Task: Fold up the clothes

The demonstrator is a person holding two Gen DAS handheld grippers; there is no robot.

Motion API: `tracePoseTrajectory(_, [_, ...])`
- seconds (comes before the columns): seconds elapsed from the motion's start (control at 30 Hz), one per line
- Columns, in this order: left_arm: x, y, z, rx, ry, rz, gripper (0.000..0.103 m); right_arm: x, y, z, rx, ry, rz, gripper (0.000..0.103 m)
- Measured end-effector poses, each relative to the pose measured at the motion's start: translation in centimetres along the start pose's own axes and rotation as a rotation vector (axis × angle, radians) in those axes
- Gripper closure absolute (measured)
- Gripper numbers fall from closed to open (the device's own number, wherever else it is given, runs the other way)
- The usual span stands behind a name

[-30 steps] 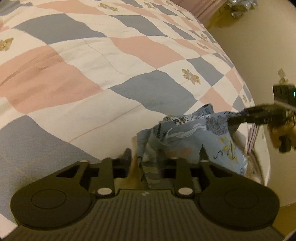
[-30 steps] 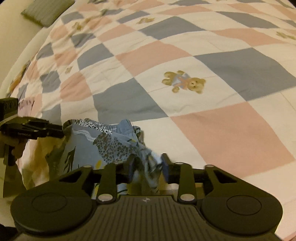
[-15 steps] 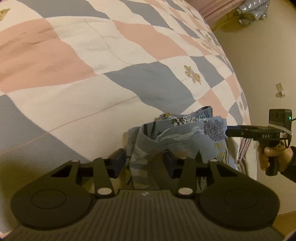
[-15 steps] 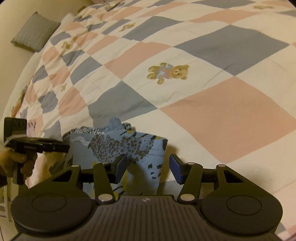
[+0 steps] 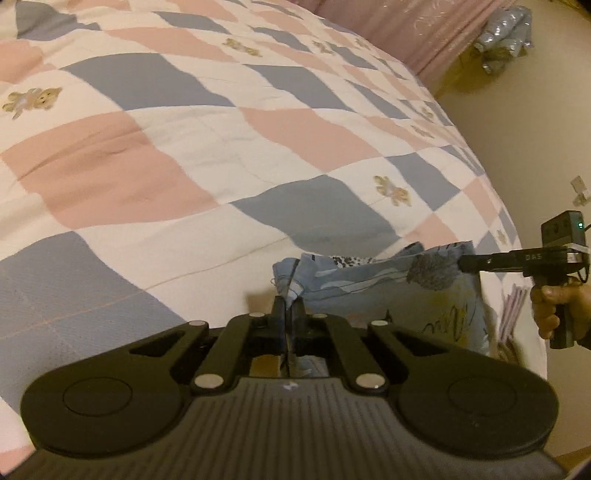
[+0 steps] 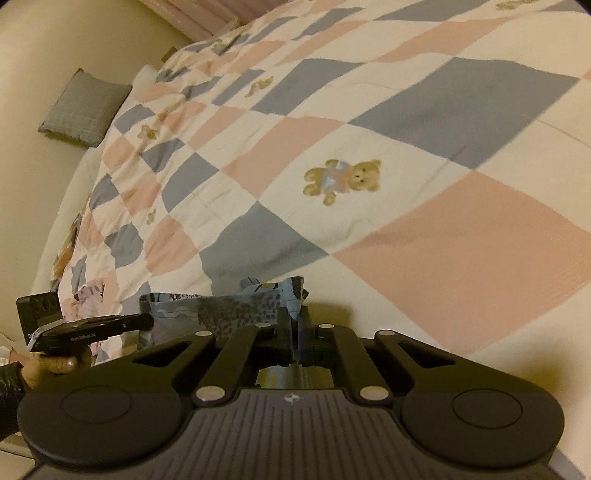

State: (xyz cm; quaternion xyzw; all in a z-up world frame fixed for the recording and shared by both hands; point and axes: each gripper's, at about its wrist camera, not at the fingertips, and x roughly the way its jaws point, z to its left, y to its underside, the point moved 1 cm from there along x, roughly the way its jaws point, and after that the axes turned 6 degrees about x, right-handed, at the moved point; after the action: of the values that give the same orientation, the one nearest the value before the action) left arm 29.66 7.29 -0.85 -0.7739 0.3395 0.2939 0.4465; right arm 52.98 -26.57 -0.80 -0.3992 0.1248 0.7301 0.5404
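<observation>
A blue patterned garment [image 5: 388, 284] lies near the bed's edge on the checked quilt [image 5: 184, 155]. My left gripper [image 5: 288, 314] is shut on its left corner. In the same view my right gripper [image 5: 467, 261] pinches the far right corner, with a person's hand [image 5: 550, 306] on the handle. From the right wrist view the garment [image 6: 229, 306] stretches to the left. My right gripper [image 6: 293, 326] is shut on its near corner, and my left gripper [image 6: 146, 320] holds the other end.
The quilt [image 6: 443, 240] has pink, blue and white squares with teddy bears. A grey pillow [image 6: 85, 107] lies at its far left. Pink curtains [image 5: 406, 29] hang behind the bed. The bed's edge and bare floor [image 5: 535, 129] are to the right. Pinkish cloth [image 6: 88, 295] lies by the edge.
Half a second ago both grippers stood open over the garment's near edge. Both have since shut on its corners, and the cloth now stretches between them.
</observation>
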Motion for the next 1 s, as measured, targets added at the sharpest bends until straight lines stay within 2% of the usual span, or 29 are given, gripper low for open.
tracePoseTrajectory(0.1, [0.4,0.0,0.0,0.011,-0.015,-0.003,0.103,0.9,-0.3,0.5,-0.03,0.008,-0.001,0.1])
tracePoseTrajectory(0.33, [1.9,0.9,1.3,-0.048,-0.058,0.058,0.101,2.1,-0.7,-0.4,-0.021,0.043,-0.002,0.098])
tracePoseTrajectory(0.4, [2.3,1.1,1.4,-0.047,-0.069,0.08,0.1,2.0,-1.0,-0.4,-0.018,0.11,-0.017,0.087])
tracePoseTrajectory(0.43, [2.4,1.1,1.2,-0.032,-0.089,0.097,0.096,1.7,-1.1,-0.3,-0.017,0.14,-0.03,0.087])
tracePoseTrajectory(0.5, [2.0,0.9,1.2,-0.019,-0.124,0.099,0.096,0.7,-1.4,-0.1,-0.013,0.19,-0.06,0.087])
tracePoseTrajectory(0.6, [0.2,0.4,1.3,-0.018,-0.199,0.052,0.092,-1.0,-0.9,1.5,-0.079,0.215,-0.087,0.087])
tracePoseTrajectory(0.67, [-1.3,0.0,0.8,0.015,-0.223,0.015,0.091,-1.6,-0.1,3.1,-0.147,0.209,-0.084,0.087])
tracePoseTrajectory(0.77, [-2.0,-0.5,-1.4,0.09,-0.146,-0.012,0.091,-0.7,1.8,5.9,-0.256,0.171,-0.032,0.087])
tracePoseTrajectory(0.87, [-0.5,-0.2,-3.3,0.153,-0.073,0.012,0.091,2.1,3.8,8.9,-0.407,0.144,0.036,0.087])
tracePoseTrajectory(1.0, [2.9,0.4,-3.8,0.168,-0.055,0.049,0.091,5.8,4.8,10.9,-0.545,0.159,0.082,0.087])
